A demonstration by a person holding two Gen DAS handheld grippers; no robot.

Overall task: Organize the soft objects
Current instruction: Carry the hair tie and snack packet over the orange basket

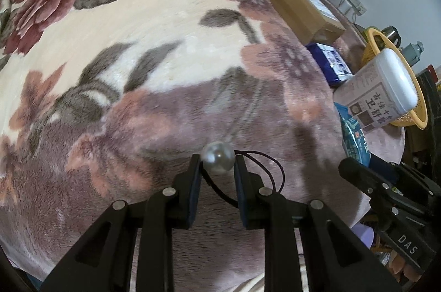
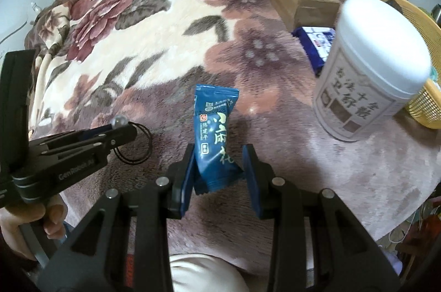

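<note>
both pickups look done: left gripper [image 1: 217,162] clamps a pearl hair tie [image 1: 217,158], right gripper [image 2: 217,168] pinches a blue sachet [image 2: 216,137]. the yellow basket [image 2: 425,101], probably their destination, sits far right.

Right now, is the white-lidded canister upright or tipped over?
Upright. The canister stands on its base on the floral blanket, white lid on top, beside the yellow basket.
</note>
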